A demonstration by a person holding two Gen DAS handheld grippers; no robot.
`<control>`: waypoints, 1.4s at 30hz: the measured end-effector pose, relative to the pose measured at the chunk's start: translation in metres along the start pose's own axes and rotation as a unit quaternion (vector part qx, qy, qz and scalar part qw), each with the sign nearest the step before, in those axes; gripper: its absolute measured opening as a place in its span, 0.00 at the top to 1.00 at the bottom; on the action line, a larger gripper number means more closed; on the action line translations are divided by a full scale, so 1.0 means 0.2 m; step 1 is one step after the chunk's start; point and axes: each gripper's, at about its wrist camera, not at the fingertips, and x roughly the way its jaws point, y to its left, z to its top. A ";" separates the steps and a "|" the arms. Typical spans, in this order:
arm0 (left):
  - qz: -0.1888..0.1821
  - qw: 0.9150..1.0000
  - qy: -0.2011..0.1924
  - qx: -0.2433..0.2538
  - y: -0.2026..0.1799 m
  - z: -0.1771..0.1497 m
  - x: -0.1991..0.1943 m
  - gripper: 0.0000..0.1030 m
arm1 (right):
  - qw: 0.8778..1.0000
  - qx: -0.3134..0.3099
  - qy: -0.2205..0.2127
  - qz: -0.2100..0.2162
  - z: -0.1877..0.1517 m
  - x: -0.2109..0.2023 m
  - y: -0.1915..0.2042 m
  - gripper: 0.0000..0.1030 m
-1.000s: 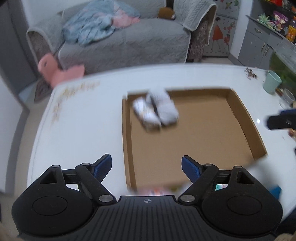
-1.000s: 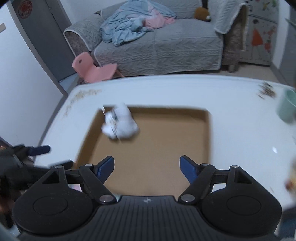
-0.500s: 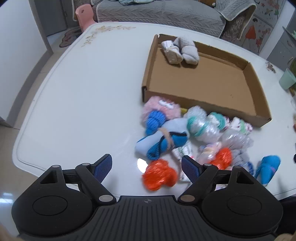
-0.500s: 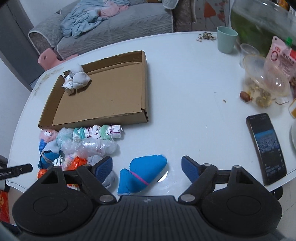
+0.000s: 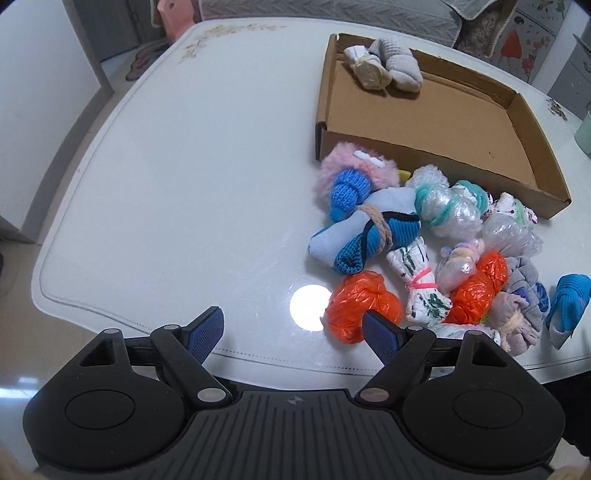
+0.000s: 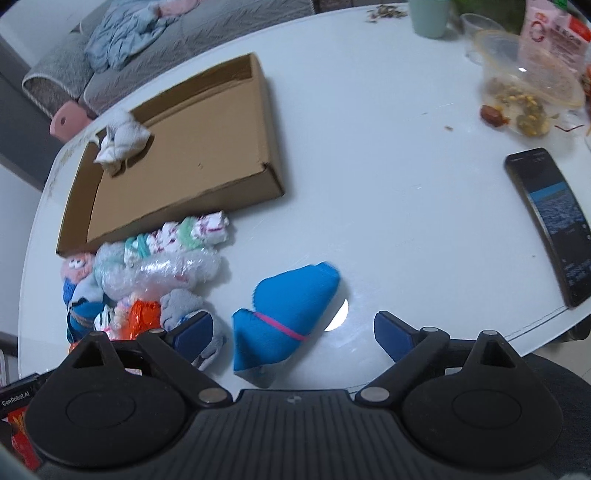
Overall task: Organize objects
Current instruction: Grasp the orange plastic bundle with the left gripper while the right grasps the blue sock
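Where the white table [image 5: 184, 177] meets the near wall of the cardboard tray [image 5: 524, 122], a jumble of rolled sock bundles lies heaped, touching one another. Seen from the left wrist, a pink fuzzy bundle [image 5: 369, 166] presses against the tray's near wall, a light-blue and blue knit bundle [image 5: 365, 232] tied with a tan cord lies at 6 o'clock of it, and an orange plastic-wrapped bundle [image 5: 362, 306] sits nearest the left gripper [image 5: 293, 332]. At 3 o'clock of the orange one is a white patterned bundle [image 5: 421, 284] cinched with a pink band, then a second orange bundle [image 5: 480, 284] and clear-wrapped ones.

Apart from the heap, a bright blue sock [image 6: 288, 314] with a pink band lies between the fingers of the right gripper [image 6: 293, 334], whether touching them I cannot tell. Both grippers have their jaws spread wide and hold nothing; the left one's right finger overlaps the edge of the orange bundle in view.

Inside the tray, 2 bundles, a white one [image 5: 367, 66] and a grey one [image 5: 400, 66], lie touching in the far left corner.

Out at 2 o'clock in the right wrist view, a black phone [image 6: 550, 221] lies flat on the table, and beyond it stand a clear bowl [image 6: 532, 74] of snacks and a pale green cup [image 6: 430, 16]. A grey sofa [image 6: 184, 40] with blue cloth lies behind.
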 end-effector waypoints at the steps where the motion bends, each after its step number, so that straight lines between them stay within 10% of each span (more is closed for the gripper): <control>1: 0.000 1.000 -0.002 0.002 0.00 0.00 0.00 0.16 | 1.000 -0.001 0.000 0.000 0.00 0.01 0.01 0.10; 19: -0.003 0.999 -0.007 0.036 -0.16 -0.02 0.14 0.14 | 0.999 -0.031 0.027 -0.032 -0.02 0.11 0.08 0.10; 25: -0.013 0.999 -0.015 0.029 -0.18 -0.02 0.17 0.16 | 0.998 -0.048 0.032 -0.041 -0.03 0.14 0.11 0.29; 33: -0.055 0.998 -0.013 0.031 -0.21 -0.01 0.15 0.56 | 0.996 -0.069 0.035 -0.042 -0.05 0.13 0.11 0.49; 42: -0.055 0.998 -0.009 0.033 -0.20 -0.02 0.11 0.60 | 0.997 -0.066 0.021 -0.035 -0.05 0.07 0.07 0.50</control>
